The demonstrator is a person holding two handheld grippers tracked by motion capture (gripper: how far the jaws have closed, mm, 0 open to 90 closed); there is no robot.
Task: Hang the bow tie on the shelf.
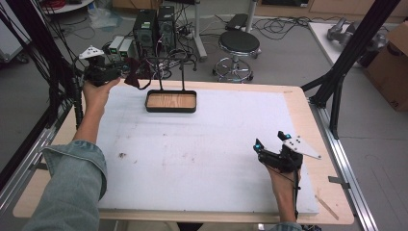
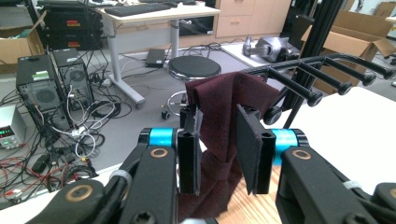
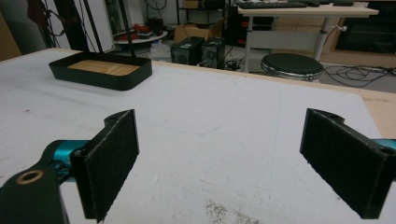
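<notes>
Maroon cloth [image 2: 224, 121] hangs near the centre of the left gripper view, draped over the nearest black peg of a rack [image 2: 299, 88] whose pegs run toward the upper right of that frame. In the high view the same cloth [image 1: 135, 72] sits in the upper left, just beside the left gripper [image 1: 103, 72] and above the far left corner of the table [image 1: 202, 144].

It looks soft, light and limp: it folds on itself, sags below the peg and seems cinched by a band lower down. Such fabric should not slip from padded jaws, but it will stretch and swing, and could snag on the peg. The gathered part below the peg looks like the soundest place to pinch.

The left gripper [image 2: 218, 154] has its jaws slightly apart, with the cloth hanging between them; whether the pads press it I cannot tell. The right gripper [image 3: 233, 163] rests low over the white table surface, jaws wide apart and holding nothing. A black tray [image 3: 100, 77] with a wooden floor forms the rack's base, in the upper left of the right gripper view.
</notes>
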